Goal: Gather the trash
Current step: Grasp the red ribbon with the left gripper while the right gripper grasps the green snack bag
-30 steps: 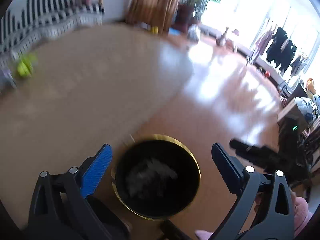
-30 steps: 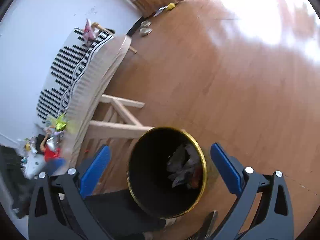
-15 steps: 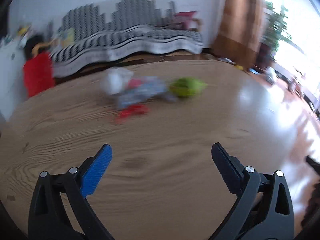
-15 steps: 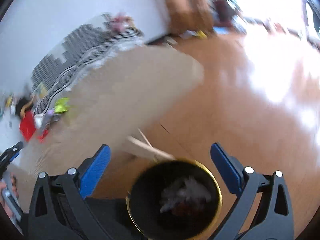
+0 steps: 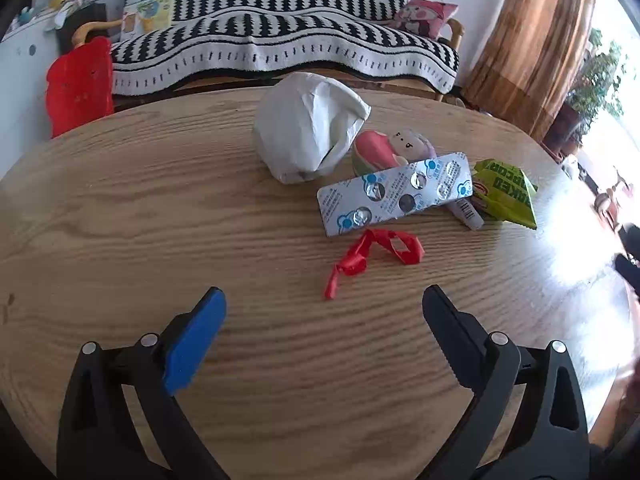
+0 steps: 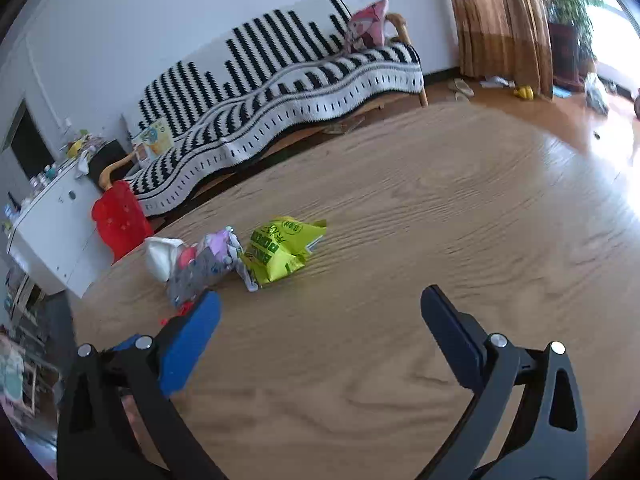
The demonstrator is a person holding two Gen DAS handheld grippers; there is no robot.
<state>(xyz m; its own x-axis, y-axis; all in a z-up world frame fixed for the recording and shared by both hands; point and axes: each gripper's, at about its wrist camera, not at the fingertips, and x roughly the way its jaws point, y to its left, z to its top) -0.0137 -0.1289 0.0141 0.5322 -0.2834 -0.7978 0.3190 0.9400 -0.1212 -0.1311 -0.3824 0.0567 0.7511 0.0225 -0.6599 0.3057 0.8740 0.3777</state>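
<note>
Scattered across a round wooden table (image 5: 160,208): a crumpled white tissue (image 5: 308,136), a foil blister pack (image 5: 394,192) lying partly over a pink-and-white wrapper (image 5: 386,146), a green snack packet (image 5: 506,192) just to the right, and a twisted red ribbon (image 5: 372,254) nearest the camera. A small tube with a barcode (image 5: 466,214) wedged between blister pack and green packet. All trash clustered together near the table's middle, pieces touching or overlapping.

Behind the table, a sofa under a black-and-white striped throw (image 5: 280,40), a pink cushion (image 5: 426,16) at its right end, a red plastic chair (image 5: 78,84) at left, brown curtains (image 5: 528,36) and a potted plant (image 5: 600,76) by the bright window at right. A white cabinet (image 6: 48,232) cluttered with small items seen at far left in the right wrist view.

Left gripper (image 5: 324,312) held low over the bare tabletop, jaws spread wide and holding nothing, aimed at the red ribbon lying just ahead between the tips. Right gripper (image 6: 320,308) likewise spread and empty, level above the table, with the green packet (image 6: 280,250) and the rest of the pile ahead and off to its left; nothing between either gripper and the trash.
</note>
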